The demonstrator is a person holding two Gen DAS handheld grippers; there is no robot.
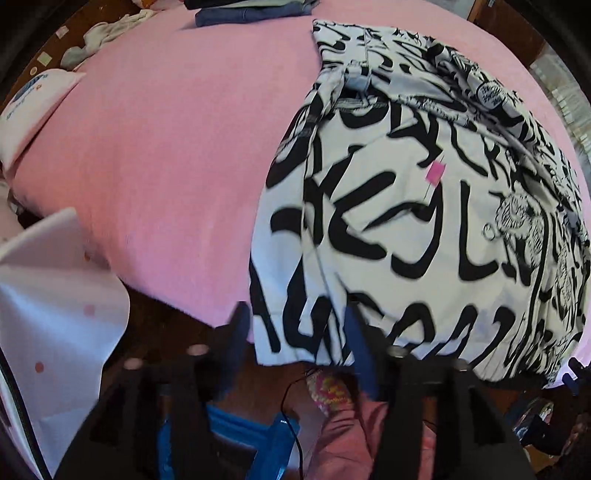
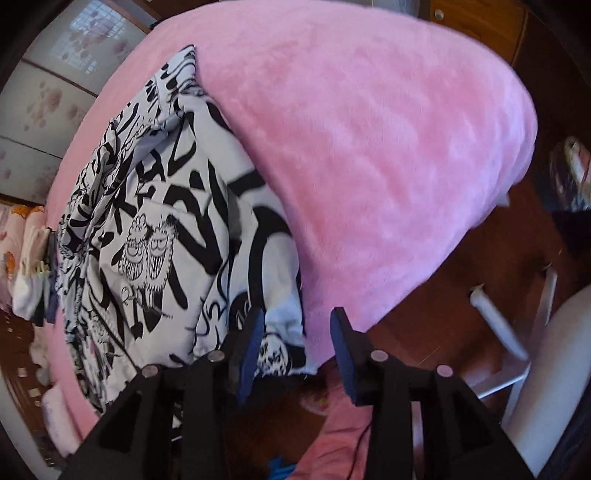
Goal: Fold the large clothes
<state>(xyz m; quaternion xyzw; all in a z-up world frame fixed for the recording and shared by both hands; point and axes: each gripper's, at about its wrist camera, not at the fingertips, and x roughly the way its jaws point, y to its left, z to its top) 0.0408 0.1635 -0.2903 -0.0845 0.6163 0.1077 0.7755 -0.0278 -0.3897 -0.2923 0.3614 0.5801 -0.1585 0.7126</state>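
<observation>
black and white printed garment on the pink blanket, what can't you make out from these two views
- Black and white printed garment: what kind of clothing; folded over itself in both views.
- Its near hem: left wrist view, partly behind the left gripper; right wrist view, behind the right gripper.
- Dark folded clothes: cut by the top edge, left wrist view.
- Whole scene: motion-blurred.

Bare pink blanket lies open left of the printed garment; folded clothes crowd its far edge
</observation>
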